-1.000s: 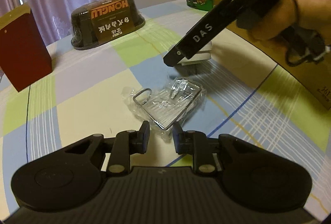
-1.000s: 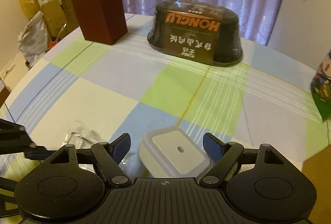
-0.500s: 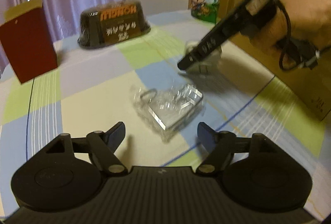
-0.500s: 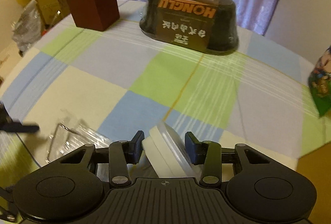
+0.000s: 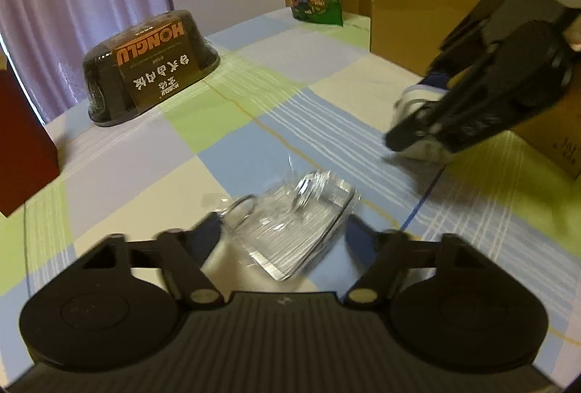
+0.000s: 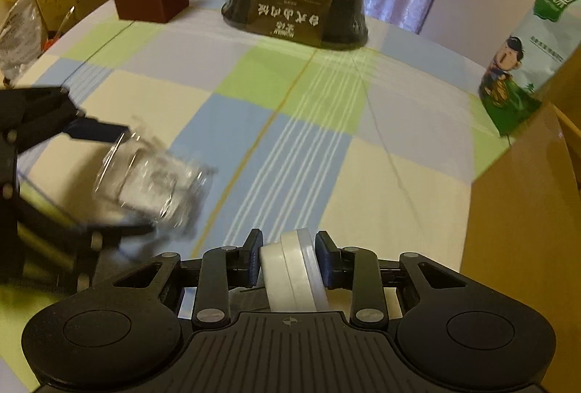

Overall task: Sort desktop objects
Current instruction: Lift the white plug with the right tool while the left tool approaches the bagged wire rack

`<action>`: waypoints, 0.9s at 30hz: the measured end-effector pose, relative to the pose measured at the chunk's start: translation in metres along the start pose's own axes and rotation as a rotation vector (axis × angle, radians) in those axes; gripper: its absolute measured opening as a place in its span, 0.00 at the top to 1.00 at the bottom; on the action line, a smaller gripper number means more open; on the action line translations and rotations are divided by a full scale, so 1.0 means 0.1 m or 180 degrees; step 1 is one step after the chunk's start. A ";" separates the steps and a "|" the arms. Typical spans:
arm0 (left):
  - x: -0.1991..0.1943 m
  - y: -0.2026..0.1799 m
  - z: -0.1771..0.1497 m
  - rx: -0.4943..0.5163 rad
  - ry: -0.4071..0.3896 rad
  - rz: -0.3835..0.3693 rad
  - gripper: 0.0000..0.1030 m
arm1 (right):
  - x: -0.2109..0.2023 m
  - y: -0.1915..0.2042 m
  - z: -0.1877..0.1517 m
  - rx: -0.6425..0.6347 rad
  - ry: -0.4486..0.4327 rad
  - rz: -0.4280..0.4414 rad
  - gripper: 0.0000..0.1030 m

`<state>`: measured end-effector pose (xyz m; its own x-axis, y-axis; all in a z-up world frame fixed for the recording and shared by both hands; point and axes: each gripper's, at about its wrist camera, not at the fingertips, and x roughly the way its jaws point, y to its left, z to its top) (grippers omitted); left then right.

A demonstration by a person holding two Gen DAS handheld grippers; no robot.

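Now R gripper (image 6: 289,260) round white box (image 6: 294,269).

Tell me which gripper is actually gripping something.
The right gripper: its jaws clamp the white plastic box. The left gripper is open around the clear plastic packet.

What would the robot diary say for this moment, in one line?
right gripper: shut on white box | left gripper: open around clear packet | cardboard box: beside

Crinkly clear plastic bag (image 5: 301,229), checked cloth (image 5: 326,124) — matt cardboard box (image 5: 410,15)
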<state>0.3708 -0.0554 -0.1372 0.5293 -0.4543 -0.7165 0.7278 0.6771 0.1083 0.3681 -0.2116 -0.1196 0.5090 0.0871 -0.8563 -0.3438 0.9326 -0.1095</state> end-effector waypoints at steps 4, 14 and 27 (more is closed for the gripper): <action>-0.10 -0.09 -0.05 0.0021 0.0091 0.0025 0.45 | -0.11 0.08 -0.18 -0.0001 -0.0047 -0.0001 0.70; -0.74 -0.71 -0.53 0.0066 0.0274 0.0018 0.45 | -0.61 0.48 -0.94 -0.0226 -0.0216 0.0034 0.70; -1.43 -1.30 -0.94 -0.0498 0.0375 0.0182 0.22 | -1.19 0.67 -1.70 -0.0095 -0.0380 0.0134 0.31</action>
<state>0.1596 -0.0236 -0.1139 0.5065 -0.3481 -0.7889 0.6168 0.7856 0.0493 0.1507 -0.2195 -0.1111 0.5833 0.1688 -0.7945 -0.3893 0.9166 -0.0911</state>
